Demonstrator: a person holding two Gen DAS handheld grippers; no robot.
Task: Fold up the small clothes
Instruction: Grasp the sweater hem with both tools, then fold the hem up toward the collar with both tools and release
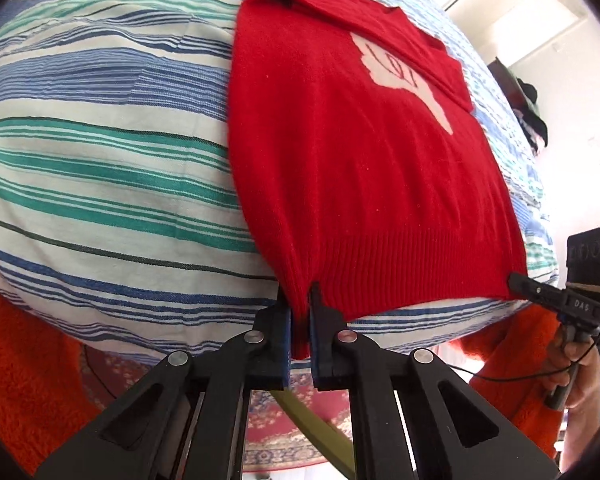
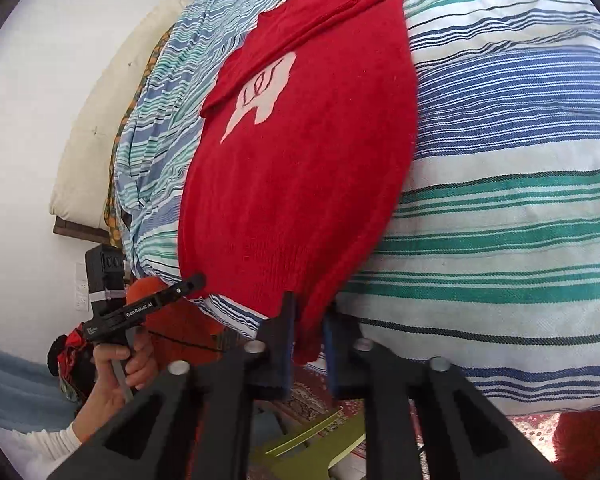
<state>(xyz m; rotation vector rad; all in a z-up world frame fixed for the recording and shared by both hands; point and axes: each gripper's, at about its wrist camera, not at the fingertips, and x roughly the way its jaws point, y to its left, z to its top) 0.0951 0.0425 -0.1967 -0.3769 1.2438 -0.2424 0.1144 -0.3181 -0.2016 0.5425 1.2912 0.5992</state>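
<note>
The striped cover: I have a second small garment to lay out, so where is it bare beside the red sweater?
The striped cover is widely bare on the left gripper's side of the red sweater. A narrower strip lies beyond its folded sleeve. The near hem is crowded: both grippers, the right gripper too, clamp it.

Each camera sits just behind its own hand-held gripper, looking forward and down along the fingers at the near edge of a bed [image 1: 100,160]. The left view [image 1: 300,328] takes the sweater [image 1: 360,168] hem's left corner close up; the right view [image 2: 306,332] takes the other corner. Both share the sweater, the striped cover, and each other's hand-held gripper at the frame's side.
</note>
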